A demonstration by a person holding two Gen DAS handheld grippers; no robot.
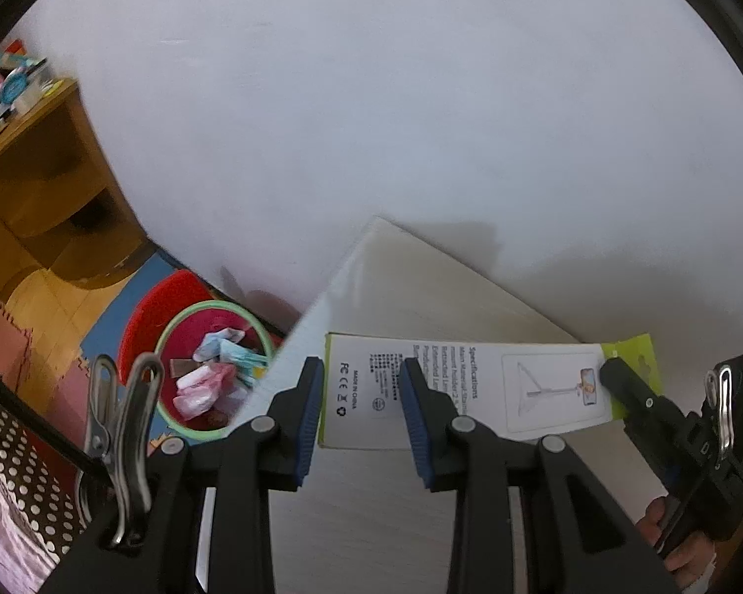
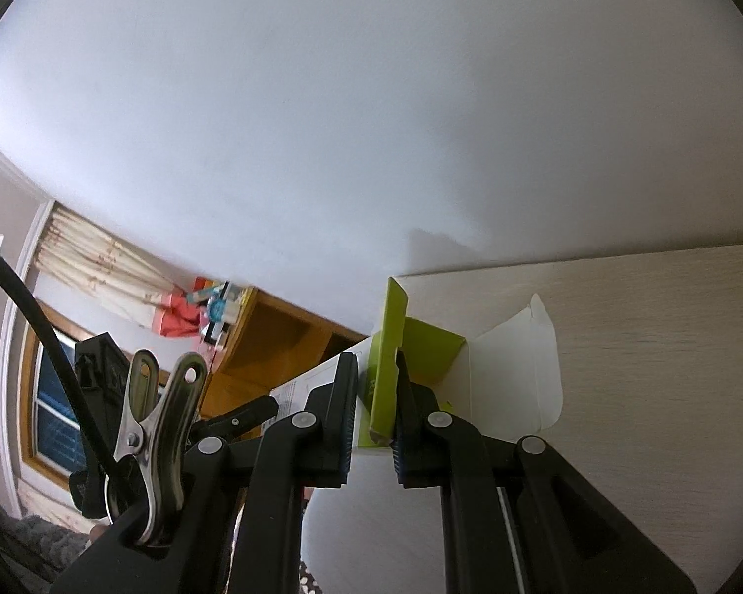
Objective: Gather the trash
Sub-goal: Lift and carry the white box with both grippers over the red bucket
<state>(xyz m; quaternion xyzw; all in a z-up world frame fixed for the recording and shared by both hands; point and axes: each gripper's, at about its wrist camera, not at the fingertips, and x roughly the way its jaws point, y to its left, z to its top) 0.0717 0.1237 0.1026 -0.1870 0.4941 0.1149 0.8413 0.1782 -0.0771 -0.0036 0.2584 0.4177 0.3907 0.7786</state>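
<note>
Left of the counter, a floor bin holds wrappers. The left gripper fingers gape, empty, above a flat box lying lengthwise left-to-right. The right gripper fingers pinch its green flap; that thin flap could tear or slip.

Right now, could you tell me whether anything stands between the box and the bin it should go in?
Nothing visible does. The box, held by the right tool, lies near the table's corner, and the bin sits open on the floor beyond it.

White wall, wooden shelf, curtained window
</note>
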